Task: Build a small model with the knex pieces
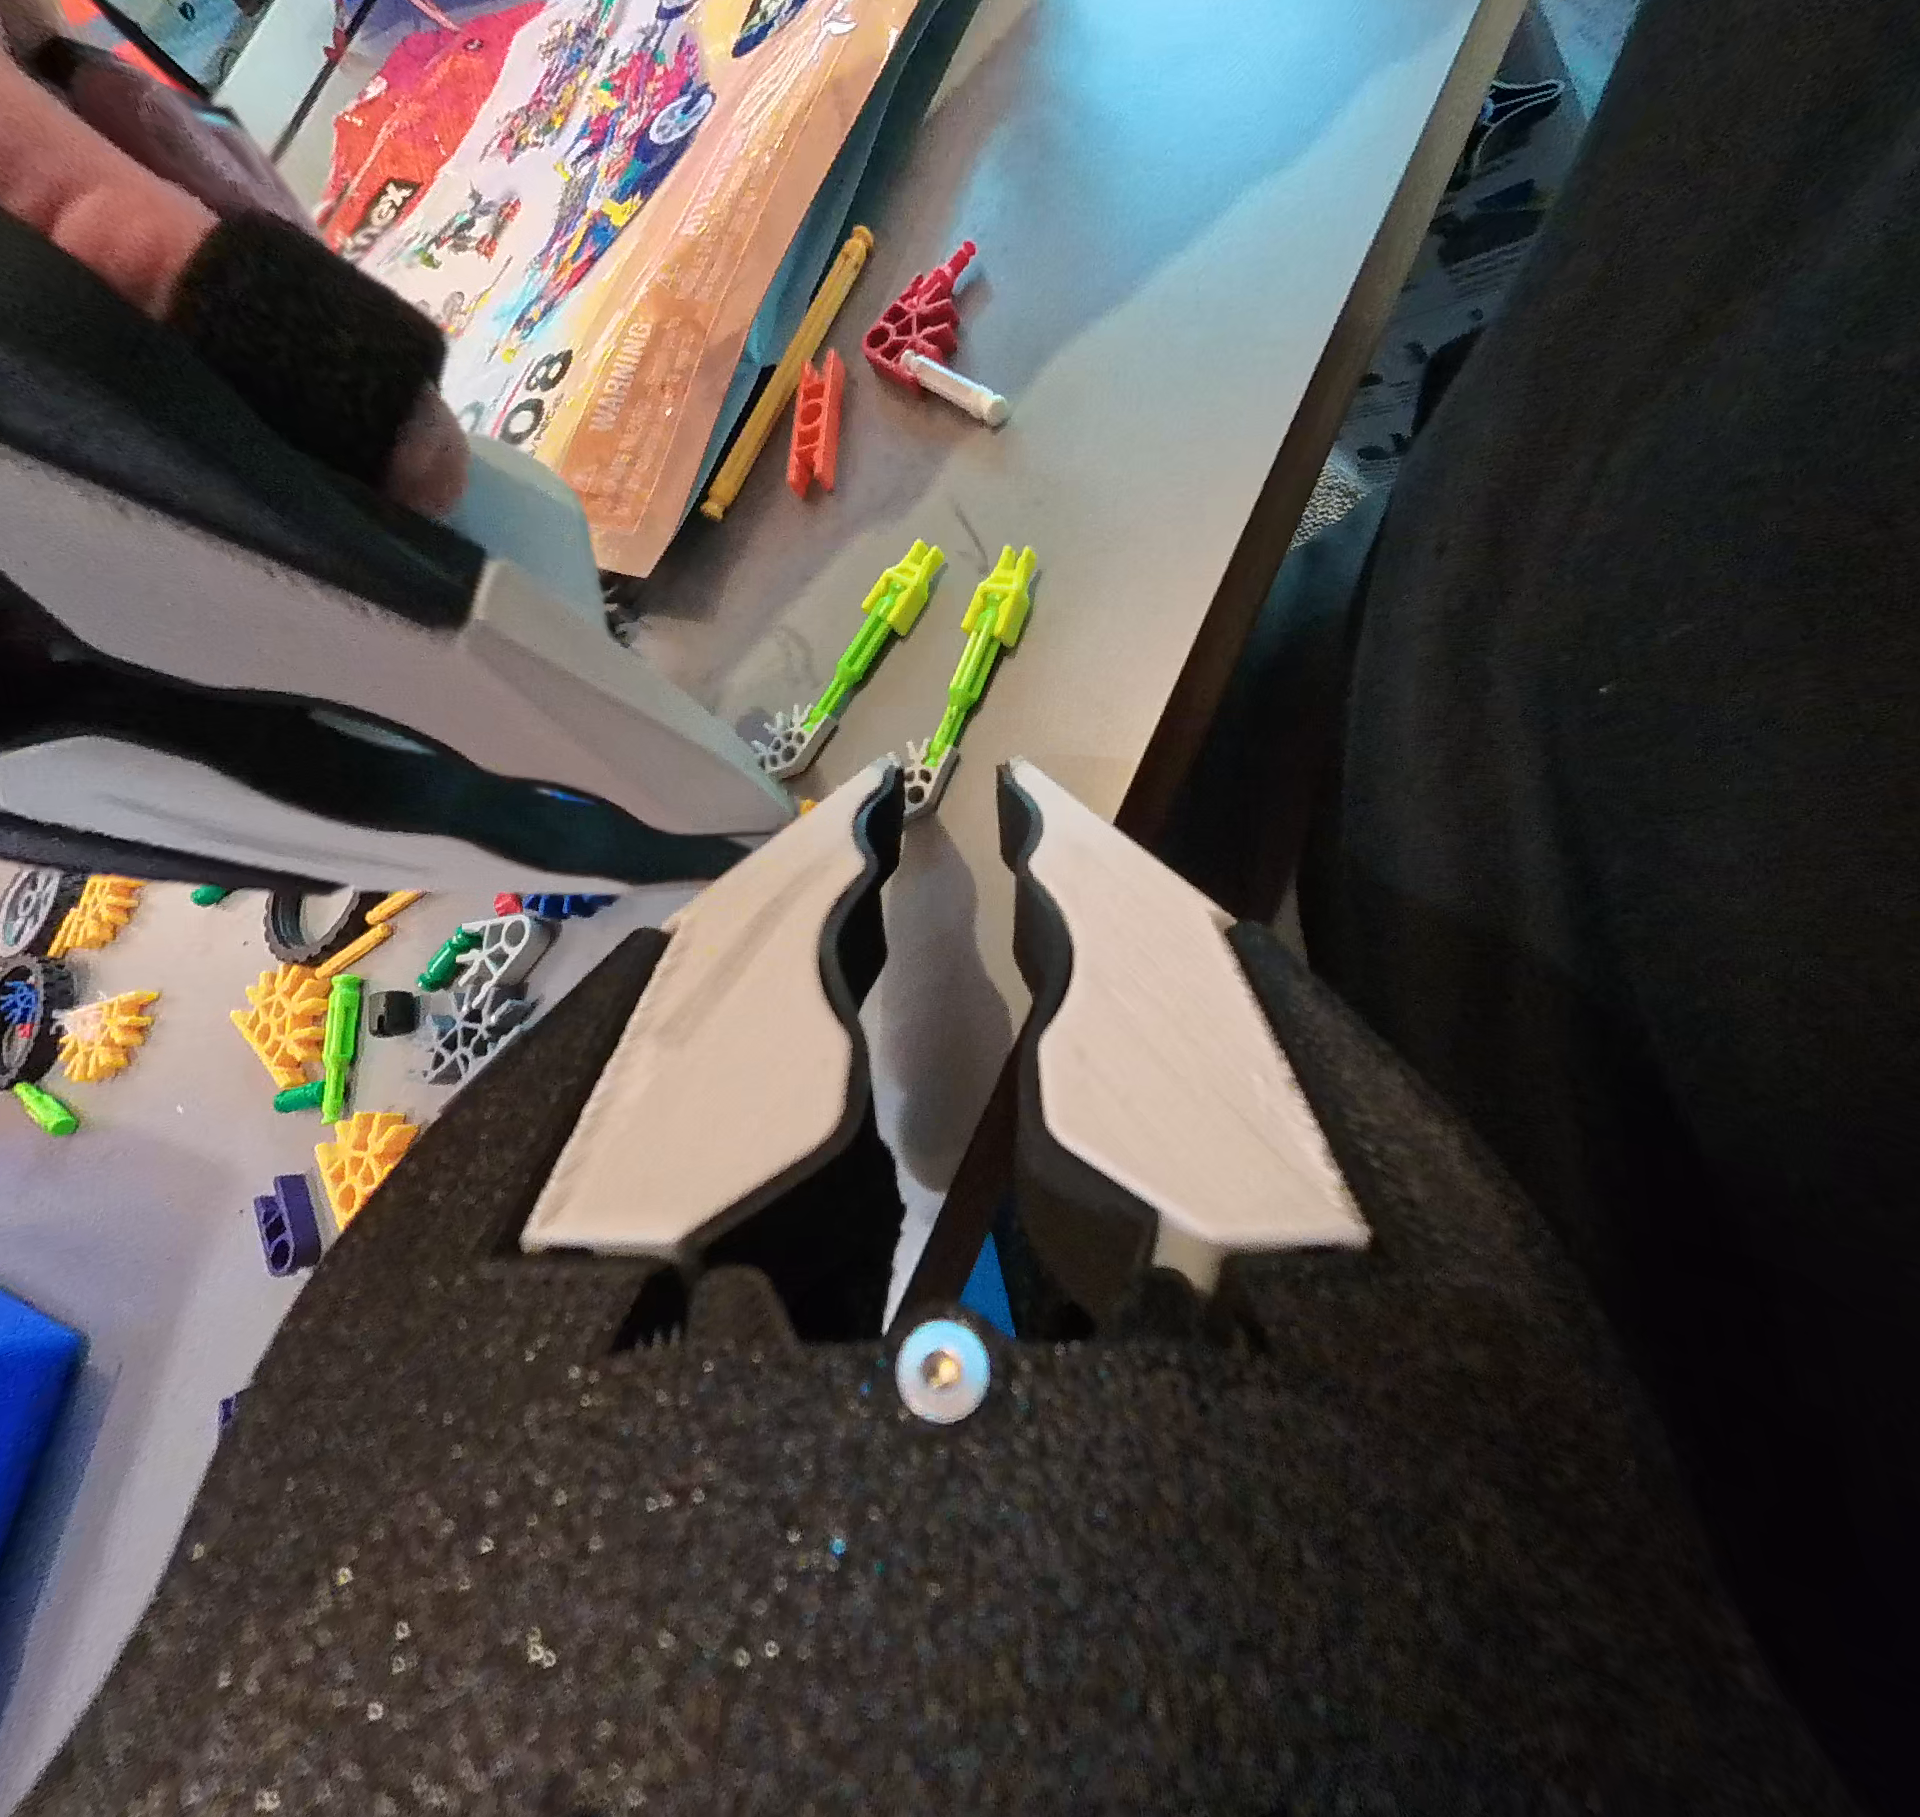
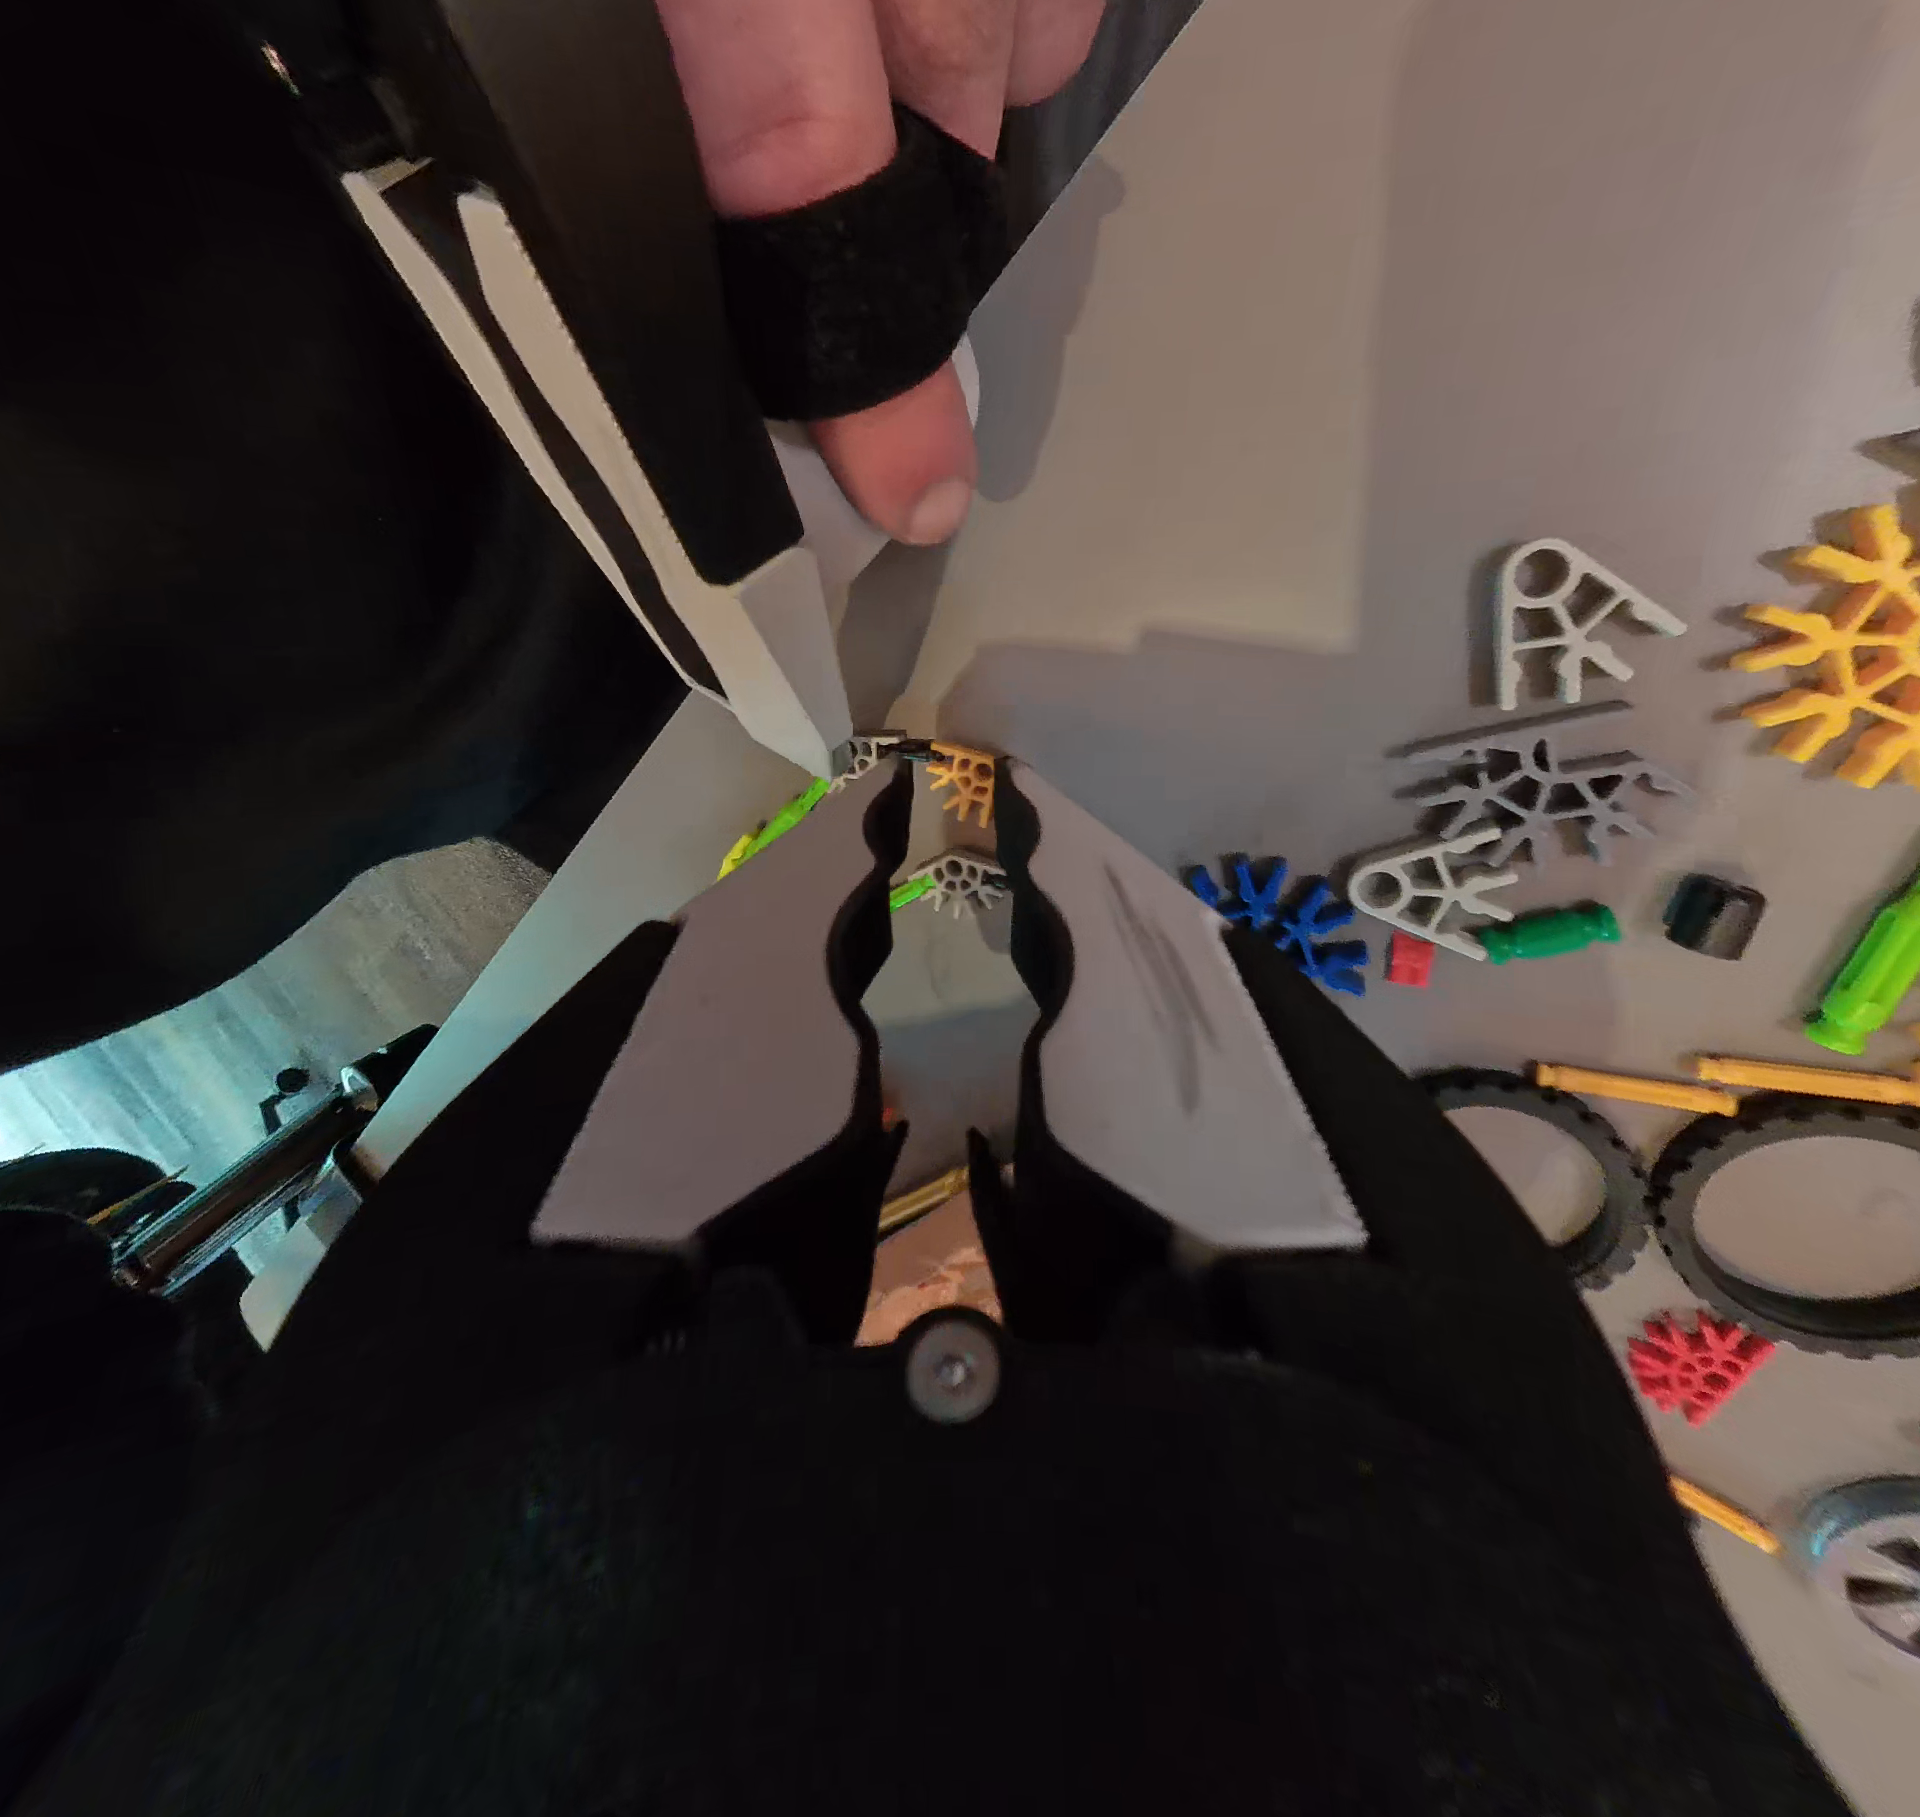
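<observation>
The right hand-held gripper hides its own fingertips, and the frame edge crops a grey wheel.

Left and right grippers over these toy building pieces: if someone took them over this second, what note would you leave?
Left gripper: open, one fingertip against the grey connector on the end of a green rod lying on the table.
Right gripper: its tips sit on either side of a yellow connector, which a short black rod appears to join to that grey connector. Whether it grips is unclear.
A second grey connector, on its own green rod, lies alongside, untouched.
Loose pieces, including a blue connector and a red connector, lie to the right gripper's right.
</observation>
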